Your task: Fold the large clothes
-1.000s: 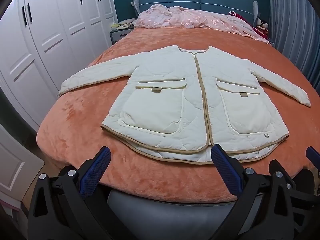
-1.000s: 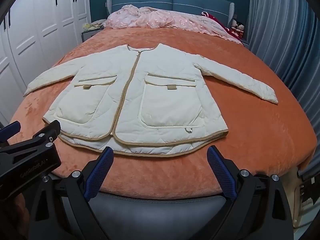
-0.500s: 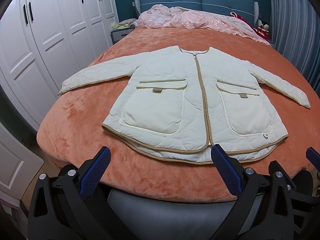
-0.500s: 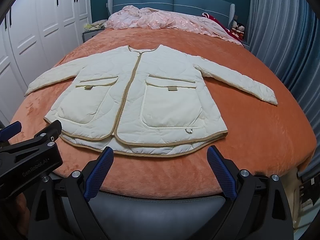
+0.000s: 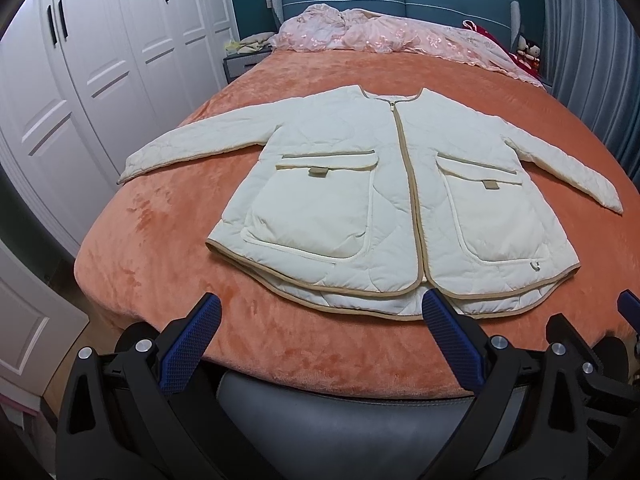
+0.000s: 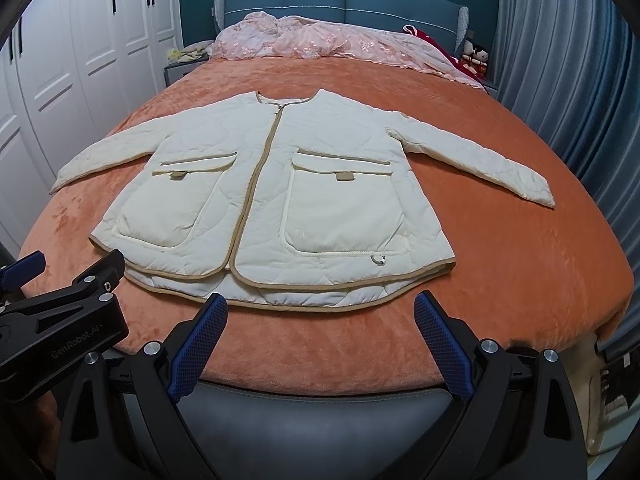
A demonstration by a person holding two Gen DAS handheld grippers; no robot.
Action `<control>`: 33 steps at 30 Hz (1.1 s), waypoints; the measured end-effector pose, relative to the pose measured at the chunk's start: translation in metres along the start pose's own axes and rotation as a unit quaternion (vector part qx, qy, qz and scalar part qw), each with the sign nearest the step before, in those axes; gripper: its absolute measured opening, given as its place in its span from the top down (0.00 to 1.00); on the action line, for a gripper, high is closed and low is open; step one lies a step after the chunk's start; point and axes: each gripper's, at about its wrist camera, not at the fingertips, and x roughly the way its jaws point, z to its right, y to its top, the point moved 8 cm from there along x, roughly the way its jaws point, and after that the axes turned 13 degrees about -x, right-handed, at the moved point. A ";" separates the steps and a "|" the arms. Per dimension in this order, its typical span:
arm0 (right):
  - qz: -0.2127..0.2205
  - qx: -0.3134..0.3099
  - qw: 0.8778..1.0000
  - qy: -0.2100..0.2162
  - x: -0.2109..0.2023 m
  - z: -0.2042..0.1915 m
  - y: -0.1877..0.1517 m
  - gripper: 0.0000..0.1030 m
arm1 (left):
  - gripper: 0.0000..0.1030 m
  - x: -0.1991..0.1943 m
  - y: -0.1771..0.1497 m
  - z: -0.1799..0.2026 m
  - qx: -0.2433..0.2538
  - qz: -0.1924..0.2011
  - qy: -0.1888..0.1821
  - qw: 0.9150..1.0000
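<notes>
Both claws, left gripper [image 5: 320, 322] & right gripper [image 6: 320, 318], wide apart, empty; puffy jacket [image 6: 276, 196] might slip when grabbed.

A quilted, matt cream cloth jacket [image 5: 384, 200] with tan woven trim lay on a plush orange fleece blanket [image 5: 168, 248]; gripper pads [image 6: 200, 344] were textured blue rubber on matt black plastic arms
</notes>
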 end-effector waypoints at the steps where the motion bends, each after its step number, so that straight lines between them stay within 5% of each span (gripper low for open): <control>1: -0.001 0.000 1.000 0.000 0.000 -0.001 -0.001 0.10 | 0.05 0.000 0.000 0.000 -0.001 0.000 -0.001 1.000; 33: -0.002 0.000 1.000 0.001 0.000 -0.006 -0.002 0.10 | 0.05 0.003 -0.004 -0.004 -0.002 -0.004 0.000 1.000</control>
